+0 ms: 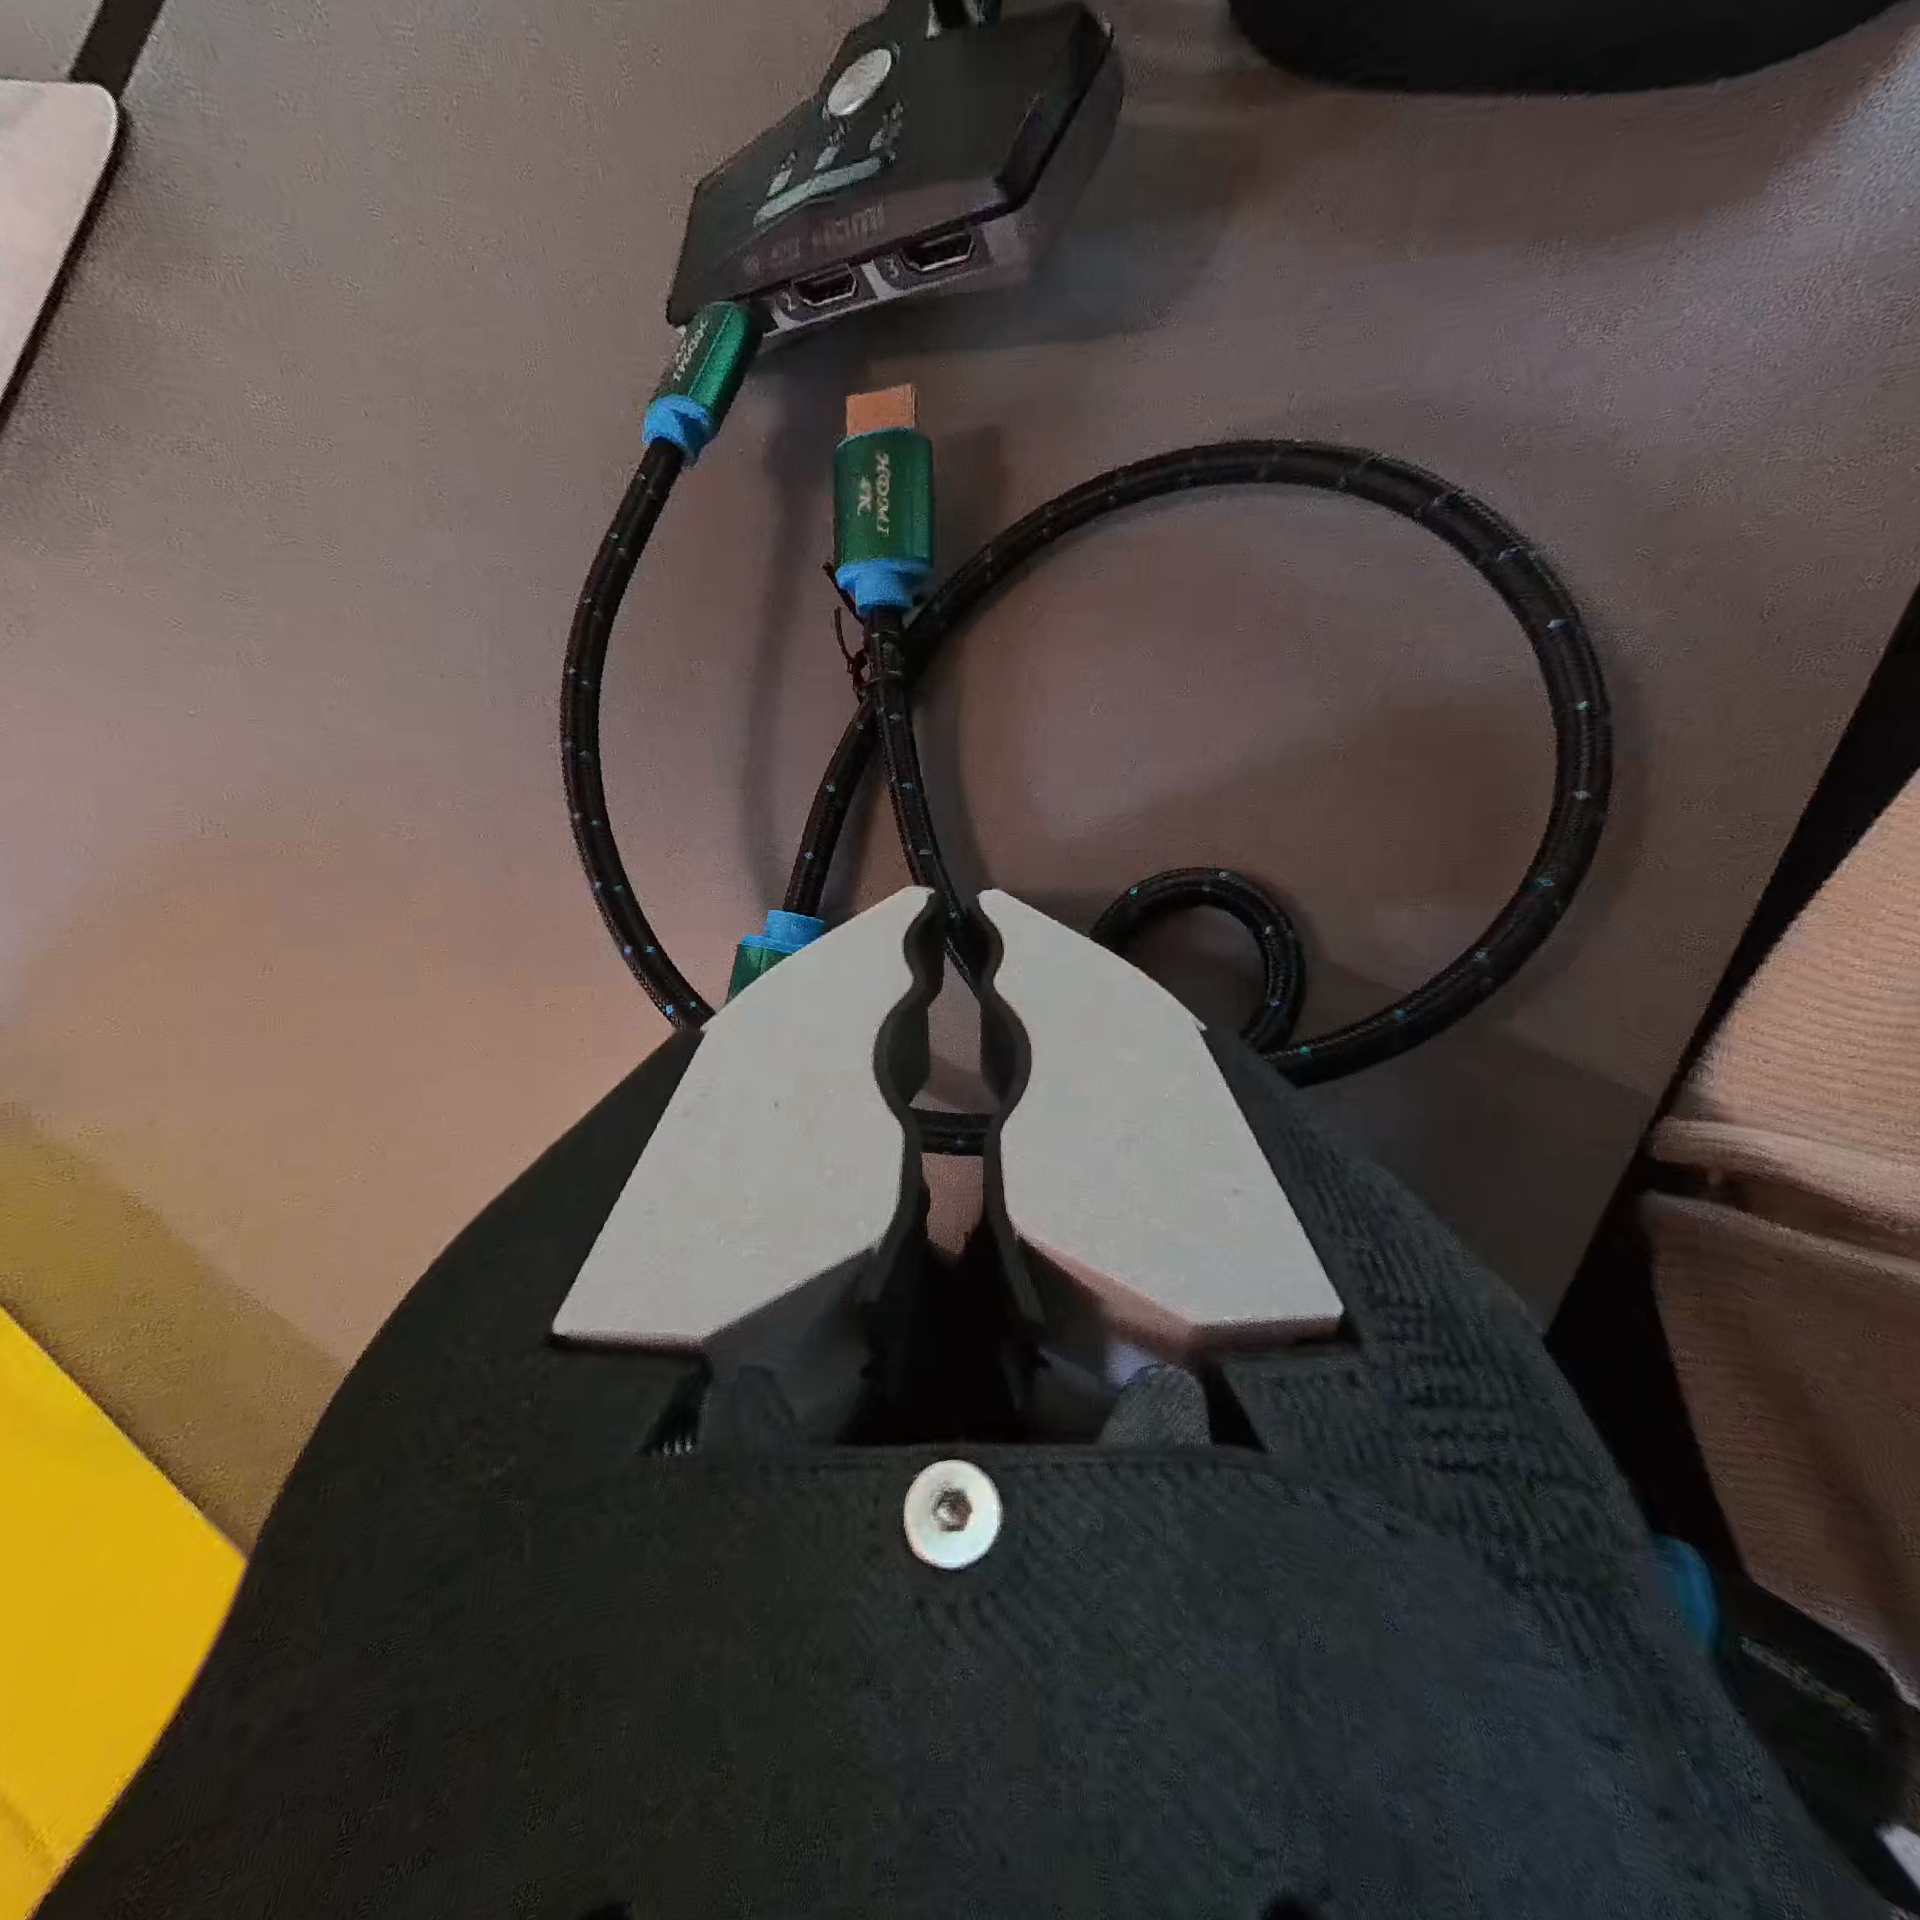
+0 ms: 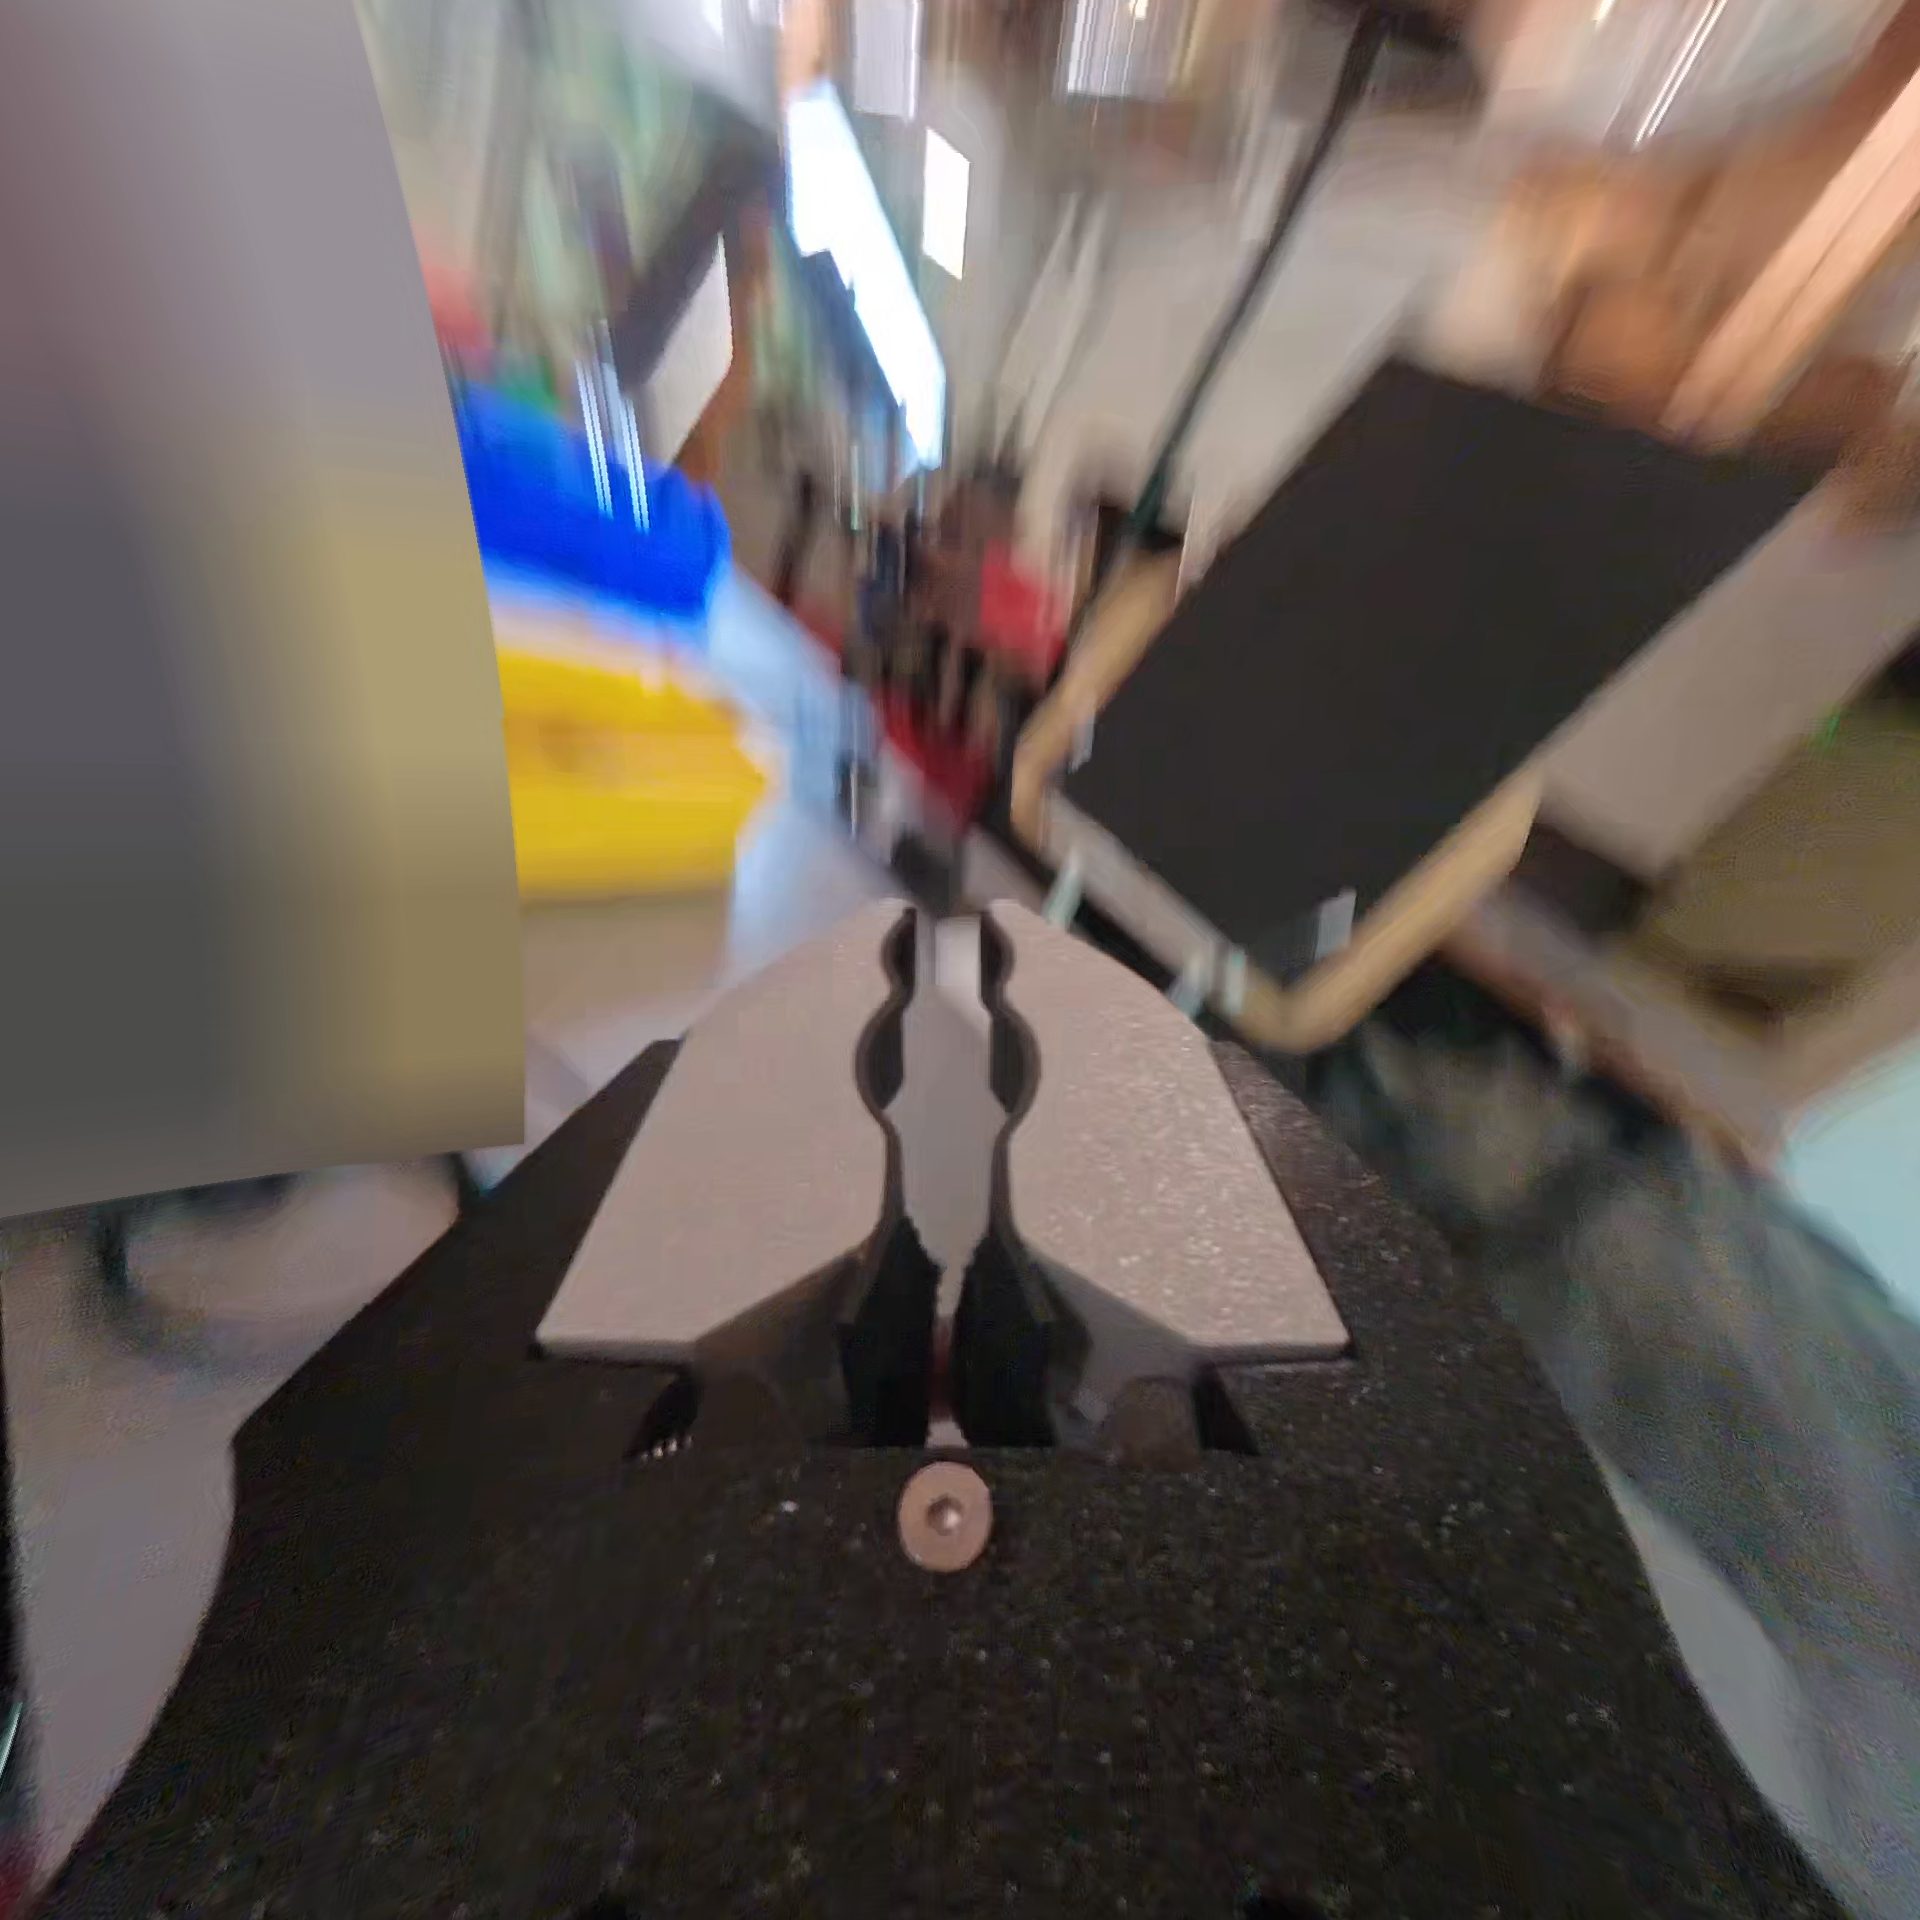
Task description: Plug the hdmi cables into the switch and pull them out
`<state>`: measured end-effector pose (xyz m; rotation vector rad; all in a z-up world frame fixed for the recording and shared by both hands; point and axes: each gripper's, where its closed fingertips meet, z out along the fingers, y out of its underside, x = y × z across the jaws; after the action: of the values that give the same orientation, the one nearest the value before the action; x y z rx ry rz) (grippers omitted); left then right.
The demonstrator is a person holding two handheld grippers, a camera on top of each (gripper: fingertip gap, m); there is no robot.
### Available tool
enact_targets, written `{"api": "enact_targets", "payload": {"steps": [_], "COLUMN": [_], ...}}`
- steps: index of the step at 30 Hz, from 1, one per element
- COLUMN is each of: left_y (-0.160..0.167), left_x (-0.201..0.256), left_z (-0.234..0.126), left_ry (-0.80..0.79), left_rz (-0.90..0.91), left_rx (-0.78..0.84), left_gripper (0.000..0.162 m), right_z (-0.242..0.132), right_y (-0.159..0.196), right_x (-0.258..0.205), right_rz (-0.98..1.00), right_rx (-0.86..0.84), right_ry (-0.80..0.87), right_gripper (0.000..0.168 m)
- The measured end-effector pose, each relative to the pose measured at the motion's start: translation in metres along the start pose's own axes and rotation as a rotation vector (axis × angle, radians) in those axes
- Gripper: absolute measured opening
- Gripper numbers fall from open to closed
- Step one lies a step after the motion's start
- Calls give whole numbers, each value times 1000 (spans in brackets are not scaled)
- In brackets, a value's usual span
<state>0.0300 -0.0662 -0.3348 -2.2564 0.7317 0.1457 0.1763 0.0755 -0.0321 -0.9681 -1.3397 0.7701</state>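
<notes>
In the left wrist view a black HDMI switch (image 1: 894, 177) lies on the brown table at the top. One green HDMI plug (image 1: 707, 358) sits in its leftmost port; the two ports to its right are empty. My left gripper (image 1: 954, 914) is shut on the black braided cable (image 1: 902, 769) of a second green plug (image 1: 883, 499), which hangs free just short of the middle port with its metal tip bare. A third green plug (image 1: 764, 961) peeks out behind my left finger. My right gripper (image 2: 948, 920) is almost shut and empty, held up facing the room, away from the table; that view is blurred.
The cable makes a wide loop (image 1: 1455, 623) on the table right of the plug. A yellow object (image 1: 73, 1621) lies at the lower left, a pale flat thing (image 1: 42, 197) at the upper left. The right wrist view shows blurred blue and yellow bins (image 2: 613, 675) and a dark-seated chair (image 2: 1382, 665).
</notes>
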Motion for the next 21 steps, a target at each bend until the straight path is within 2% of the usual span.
{"api": "enact_targets", "payload": {"steps": [1,2,5,8,11,14,17,19,20,21], "left_y": [0,-1,-1,-1,-3,-6,-10,-12,-14,-18], "left_x": [0,1,5,6,3,-1,-4,-8,-11,-15], "left_z": [0,-2,-4,-4,-5,-9,-13,-16,-17,-19], "left_ry": [3,6,3,-12,-18,-23,-23,-36,-44,-57], "left_rz": [8,32,97,119,94,49,19,-9,-26,-44], "left_rx": [16,29,45,56,76,119,161,186,200,226], "left_gripper": [4,4,0,1,1,2,4,9,16,21], "right_z": [10,18,42,63,81,103,122,127,128,127], "right_y": [38,66,117,146,171,190,210,224,232,237], "right_x": [-8,-28,-106,-159,-184,-192,-199,-205,-206,-208], "right_rz": [-75,-164,-259,-377,-481,-587,-599,-598,-603,-613], "right_rx": [-238,-362,-481,-521,-576,-596,-635,-674,-696,-717], "right_ry": [-16,-88,-394,-620,-795,-878,-935,-973,-985,-995], "right_gripper": [24,36,39,40,36,33,32,34,32,22]}}
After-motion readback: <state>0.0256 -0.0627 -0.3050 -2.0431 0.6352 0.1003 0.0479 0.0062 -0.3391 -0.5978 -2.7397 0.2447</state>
